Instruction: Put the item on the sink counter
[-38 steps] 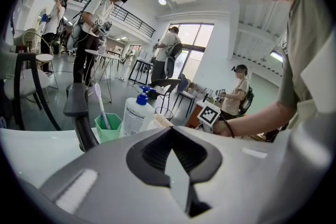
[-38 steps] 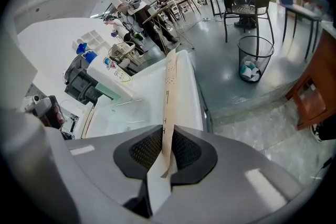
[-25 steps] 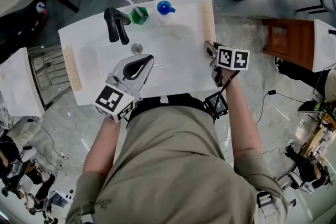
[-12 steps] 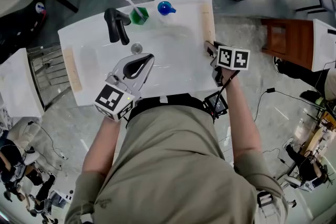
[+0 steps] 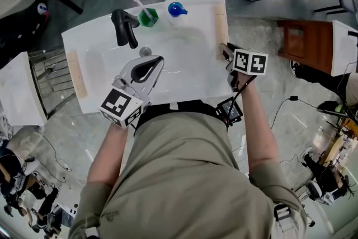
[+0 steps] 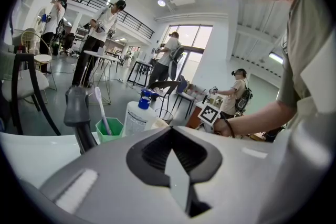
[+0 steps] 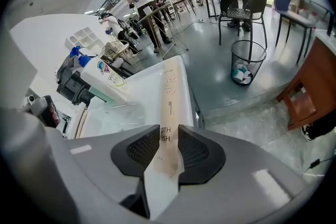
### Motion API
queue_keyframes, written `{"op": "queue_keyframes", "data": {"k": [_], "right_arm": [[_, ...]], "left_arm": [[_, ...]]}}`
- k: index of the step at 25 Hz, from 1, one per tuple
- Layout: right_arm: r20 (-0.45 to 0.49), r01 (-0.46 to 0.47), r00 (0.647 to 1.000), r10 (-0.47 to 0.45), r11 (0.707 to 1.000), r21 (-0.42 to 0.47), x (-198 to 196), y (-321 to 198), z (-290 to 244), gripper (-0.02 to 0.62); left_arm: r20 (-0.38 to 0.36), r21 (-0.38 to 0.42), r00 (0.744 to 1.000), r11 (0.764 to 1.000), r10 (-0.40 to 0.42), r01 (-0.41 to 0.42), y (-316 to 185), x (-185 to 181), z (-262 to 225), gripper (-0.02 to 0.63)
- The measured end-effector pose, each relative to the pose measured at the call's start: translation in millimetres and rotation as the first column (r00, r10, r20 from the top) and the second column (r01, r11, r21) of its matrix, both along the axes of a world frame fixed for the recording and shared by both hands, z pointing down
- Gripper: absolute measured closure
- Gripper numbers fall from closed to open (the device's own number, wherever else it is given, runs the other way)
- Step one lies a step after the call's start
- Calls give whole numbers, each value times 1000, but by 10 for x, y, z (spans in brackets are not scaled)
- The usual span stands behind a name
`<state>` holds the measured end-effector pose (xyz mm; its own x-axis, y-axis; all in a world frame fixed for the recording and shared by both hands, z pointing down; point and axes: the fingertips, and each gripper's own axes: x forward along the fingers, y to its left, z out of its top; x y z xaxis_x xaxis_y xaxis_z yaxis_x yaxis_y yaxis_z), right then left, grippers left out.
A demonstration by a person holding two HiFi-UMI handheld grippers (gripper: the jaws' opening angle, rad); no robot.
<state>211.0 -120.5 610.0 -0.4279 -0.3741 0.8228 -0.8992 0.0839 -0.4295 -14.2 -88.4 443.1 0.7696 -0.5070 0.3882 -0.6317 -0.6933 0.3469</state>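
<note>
Grey-floored open room, seen from above: a white table [image 5: 95, 45] w/ a sink basin set in it. The toothbrush box [image 5: 221, 24] lies flat on the table's right-hand strip, beside the basin. Its long axis runs away from the person, roughly parallel to the table's right edge.

The box's near end sits between the jaws of the right gripper [image 5: 225, 53]. In the right gripper view the box runs dead ahead out of the jaw gap, i.e. its axis is in line w/ the gripper. The right jaws are opening, one pad either side of the box, and look to be letting go rather than pinching.

Judgement: the box seems already down on the table, so the placing is about done. What's left is to draw the right gripper straight back along the box's axis w/o sideways drift. Otherwise a pad could drag the near end and skew it toward the table edge, which is close on that side.

The left gripper [image 5: 155, 62] hovers over the near side of the basin, well apart from the box, jaws closed tip to tip w/ nothing between them. The right one is plainly nearer.

Further out:
- the drain [image 5: 145, 51], just beyond the left jaws
- a black faucet [image 5: 124, 27], a green cup [image 5: 148, 17] holding a toothbrush, and a bottle [image 5: 175, 9] w/ a blue cap, along the far edge
- a second similar box [image 5: 76, 73] on the left strip
</note>
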Motion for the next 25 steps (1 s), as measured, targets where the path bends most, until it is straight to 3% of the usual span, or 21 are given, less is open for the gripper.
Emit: {"op": "queue_keyframes", "data": {"k": [11, 25], "right_arm": [[-16, -24, 1000, 25, 999, 45, 62, -1, -178, 485], [-43, 18, 999, -10, 981, 194, -154, -131, -655, 488]], "left_arm": [[-7, 14, 1000, 1000, 8, -8, 21, 20, -80, 600], [-11, 47, 1000, 999, 14, -14, 22, -62, -230, 600]]}}
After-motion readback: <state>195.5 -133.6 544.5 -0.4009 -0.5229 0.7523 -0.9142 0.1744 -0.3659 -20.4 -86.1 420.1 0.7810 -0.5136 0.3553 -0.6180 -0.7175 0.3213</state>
